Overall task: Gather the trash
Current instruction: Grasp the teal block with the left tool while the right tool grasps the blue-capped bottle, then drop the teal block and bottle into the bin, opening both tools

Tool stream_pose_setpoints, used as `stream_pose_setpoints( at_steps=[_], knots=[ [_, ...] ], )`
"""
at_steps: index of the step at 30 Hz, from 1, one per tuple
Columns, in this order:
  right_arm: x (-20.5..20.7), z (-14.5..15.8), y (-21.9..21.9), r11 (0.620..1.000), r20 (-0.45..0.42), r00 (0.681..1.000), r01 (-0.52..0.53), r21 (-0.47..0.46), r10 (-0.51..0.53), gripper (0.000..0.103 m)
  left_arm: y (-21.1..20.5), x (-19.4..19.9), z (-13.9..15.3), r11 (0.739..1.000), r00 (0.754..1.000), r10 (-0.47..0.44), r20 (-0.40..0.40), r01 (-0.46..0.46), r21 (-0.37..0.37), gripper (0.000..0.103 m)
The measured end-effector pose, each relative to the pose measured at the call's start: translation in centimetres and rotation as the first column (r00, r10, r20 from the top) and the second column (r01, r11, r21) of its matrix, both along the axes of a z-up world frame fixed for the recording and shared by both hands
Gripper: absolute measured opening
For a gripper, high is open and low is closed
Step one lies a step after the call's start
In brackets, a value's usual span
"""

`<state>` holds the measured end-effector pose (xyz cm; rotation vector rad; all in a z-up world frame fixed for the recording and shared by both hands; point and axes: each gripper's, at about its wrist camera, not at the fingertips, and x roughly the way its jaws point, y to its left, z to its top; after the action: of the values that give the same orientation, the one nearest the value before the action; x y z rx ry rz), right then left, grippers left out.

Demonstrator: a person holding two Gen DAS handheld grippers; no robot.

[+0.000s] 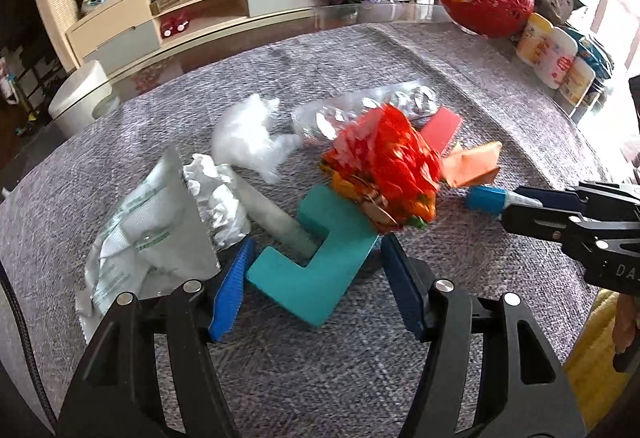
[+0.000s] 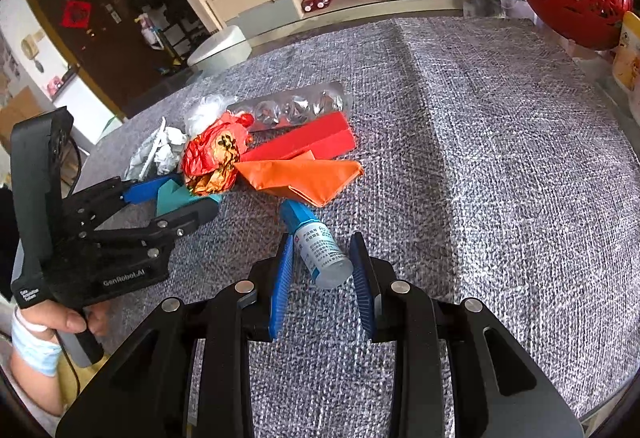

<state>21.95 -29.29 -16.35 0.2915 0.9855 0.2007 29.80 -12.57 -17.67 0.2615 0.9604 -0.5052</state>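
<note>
A pile of trash lies on the grey cloth. In the left wrist view my left gripper [image 1: 316, 262] is open around a teal folded card [image 1: 308, 278], with a crumpled orange-red wrapper [image 1: 384, 166] just beyond. My right gripper [image 2: 322, 266] is open around a small white bottle with a blue cap [image 2: 320, 250] lying on the cloth; the pads stand close to its sides. Orange paper [image 2: 304, 178], red card [image 2: 312, 142] and a silver blister pack [image 2: 296, 106] lie ahead. White plastic [image 1: 252, 138] and a foil pouch [image 1: 152, 234] lie left.
A red basket [image 1: 492, 6] with an orange tube stands at the table's far right, beside several wipe canisters [image 1: 552, 54]. A low TV cabinet [image 1: 200, 6] and a white stool [image 1: 80, 94] stand beyond the table's far edge.
</note>
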Motion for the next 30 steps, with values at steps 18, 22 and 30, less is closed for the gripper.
stream_pose_setpoints(
  at_steps=[18, 22, 30],
  knots=[
    [-3.7, 0.0, 0.6, 1.000, -0.012, 1.000, -0.010, -0.024, 0.009, 0.030, 0.4, -6.4, 0.4, 1.000, 1.000, -0.004, -0.028, 0.004, -0.024, 0.040],
    [-5.6, 0.0, 1.2, 1.000, -0.022, 1.000, -0.019, -0.024, 0.018, 0.024, 1.0, -9.2, 0.5, 1.000, 0.999, 0.007, -0.045, -0.009, -0.029, 0.040],
    [-9.4, 0.7, 3.1, 0.998, -0.017, 0.999, -0.035, -0.043, 0.035, 0.021, 4.3, -15.2, 1.0, 0.993, 0.992, 0.092, -0.086, -0.098, -0.068, 0.040]
  ],
)
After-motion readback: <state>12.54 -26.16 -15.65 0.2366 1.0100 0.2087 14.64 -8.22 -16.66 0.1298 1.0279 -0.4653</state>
